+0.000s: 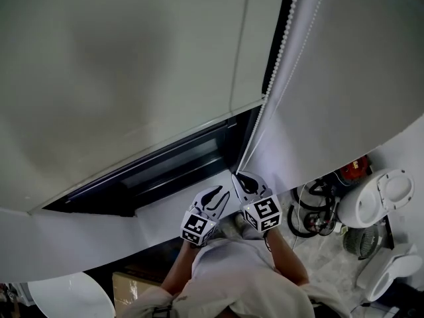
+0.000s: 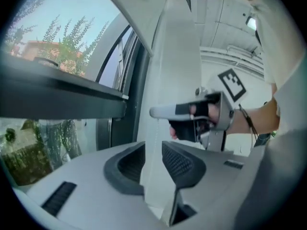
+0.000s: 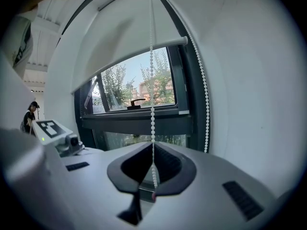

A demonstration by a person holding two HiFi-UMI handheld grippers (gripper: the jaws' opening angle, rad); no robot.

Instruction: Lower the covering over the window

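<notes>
Right gripper (image 3: pixel 153 186) clamped on the bead chain (image 3: pixel 152 104), probably holding the roller blind (image 1: pixel 99 78) partway down; left gripper (image 2: pixel 153 162) just below on the chain, jaws apart, likely set to regrip.

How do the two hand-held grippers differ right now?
The right gripper has its jaws shut on the bead chain; the left gripper has its jaws apart, gripping nothing. The right gripper is higher on the chain, the left gripper below it. Both are white and face the window.

text: none readable | labels: none | brands: none | numbers: none
</notes>
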